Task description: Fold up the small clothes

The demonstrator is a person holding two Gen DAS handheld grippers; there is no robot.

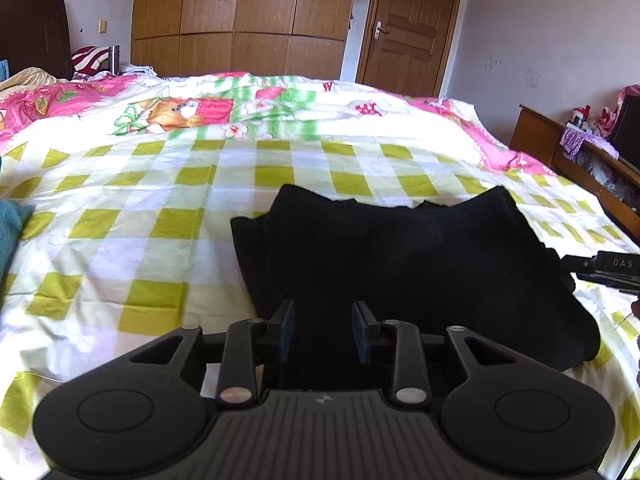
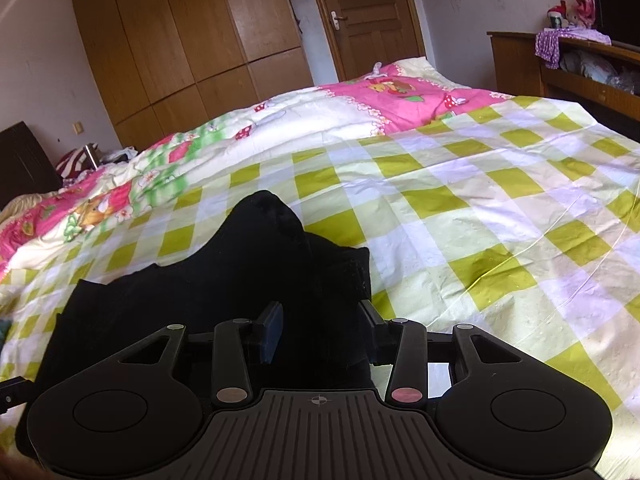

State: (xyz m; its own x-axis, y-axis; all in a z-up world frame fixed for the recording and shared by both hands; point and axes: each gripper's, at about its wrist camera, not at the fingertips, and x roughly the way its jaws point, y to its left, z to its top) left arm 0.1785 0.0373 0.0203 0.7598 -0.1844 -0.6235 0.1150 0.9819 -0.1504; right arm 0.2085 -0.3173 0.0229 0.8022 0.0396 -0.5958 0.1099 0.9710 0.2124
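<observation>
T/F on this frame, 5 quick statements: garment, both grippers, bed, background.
1. The black garment lies on a green-and-white checked sheet. True.
2. The left gripper is clamped shut on the fabric. False: its jaws stand apart, with the garment just ahead of them.
3. The right gripper is open, with black cloth between its fingers. True.
4. The garment is white with pink flowers. False: it is plain black; the pink floral print belongs to the quilt further up the bed.
5. The wooden door behind the bed stands wide open. False: it is closed.
</observation>
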